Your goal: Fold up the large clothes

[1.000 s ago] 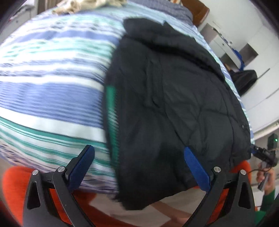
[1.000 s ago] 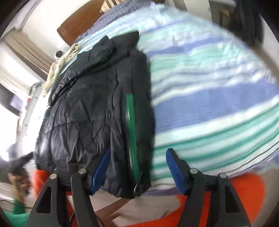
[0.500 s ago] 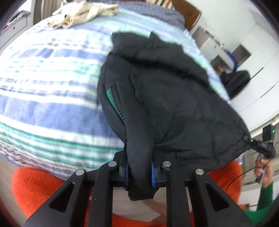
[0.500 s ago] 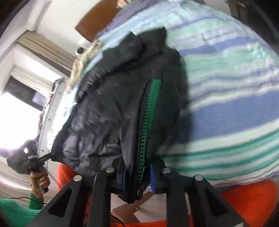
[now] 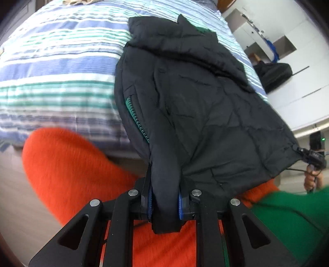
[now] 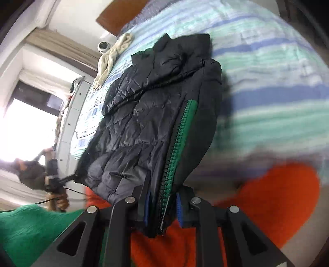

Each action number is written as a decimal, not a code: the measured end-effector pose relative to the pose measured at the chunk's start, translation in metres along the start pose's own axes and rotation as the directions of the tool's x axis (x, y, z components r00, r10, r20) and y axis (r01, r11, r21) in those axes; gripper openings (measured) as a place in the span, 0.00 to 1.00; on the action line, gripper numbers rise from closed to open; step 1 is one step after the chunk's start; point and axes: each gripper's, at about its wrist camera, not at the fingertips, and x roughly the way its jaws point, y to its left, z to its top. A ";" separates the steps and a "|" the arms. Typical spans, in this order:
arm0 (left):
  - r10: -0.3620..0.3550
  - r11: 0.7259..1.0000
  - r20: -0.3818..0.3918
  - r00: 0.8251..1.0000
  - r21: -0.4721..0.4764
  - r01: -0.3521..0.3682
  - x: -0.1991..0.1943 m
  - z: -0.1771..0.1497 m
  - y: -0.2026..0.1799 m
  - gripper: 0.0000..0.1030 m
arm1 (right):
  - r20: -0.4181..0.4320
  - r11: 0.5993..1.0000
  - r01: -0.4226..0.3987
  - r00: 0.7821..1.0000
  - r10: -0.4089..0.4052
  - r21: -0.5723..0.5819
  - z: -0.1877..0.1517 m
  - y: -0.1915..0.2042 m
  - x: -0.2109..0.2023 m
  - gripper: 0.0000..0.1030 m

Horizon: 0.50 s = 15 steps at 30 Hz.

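A black quilted jacket (image 5: 201, 98) with a green zipper (image 5: 133, 114) lies on a striped bed, its hem end lifted toward me. My left gripper (image 5: 165, 202) is shut on one bottom corner of the hem, fabric bunched between the blue pads. In the right wrist view the same jacket (image 6: 148, 119) stretches away, and my right gripper (image 6: 162, 209) is shut on the other hem corner, right at the green zipper (image 6: 176, 147). Each gripper shows small at the jacket's far corner in the other's view, held by a hand (image 5: 311, 176).
The bed cover (image 5: 61, 71) has blue, green and white stripes. A cream garment (image 6: 111, 55) lies near the wooden headboard (image 6: 115, 14). Orange trouser legs (image 5: 67, 164) and a green sleeve (image 5: 287, 215) are close below. White cabinets (image 5: 298, 92) and a black bag (image 5: 275, 74) stand beside the bed.
Both grippers went from open around the jacket's hem to shut on its corners. Both have since risen, lifting the hem off the bed edge.
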 end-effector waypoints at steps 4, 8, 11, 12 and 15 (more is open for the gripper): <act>-0.084 0.996 0.143 0.986 0.001 0.085 -0.046 0.031 -0.005 0.16 | 0.065 0.995 -0.089 0.994 0.087 0.034 0.010 0.014 -0.018 0.19; -0.157 0.987 0.309 0.938 0.037 0.154 -0.056 0.106 -0.018 0.16 | 0.210 0.987 -0.159 0.965 0.159 -0.016 0.074 0.020 -0.025 0.19; -0.172 0.985 0.384 0.907 0.068 0.158 -0.046 0.167 -0.026 0.17 | 0.287 0.980 -0.199 0.938 0.193 -0.009 0.132 0.009 -0.014 0.19; -0.170 0.985 0.393 0.904 0.075 0.152 -0.039 0.188 -0.028 0.17 | 0.304 0.977 -0.215 0.930 0.204 0.001 0.159 0.004 -0.004 0.19; -0.129 0.992 0.404 0.906 0.068 0.110 -0.008 0.240 -0.027 0.22 | 0.339 0.980 -0.199 0.923 0.180 0.023 0.214 -0.007 0.023 0.19</act>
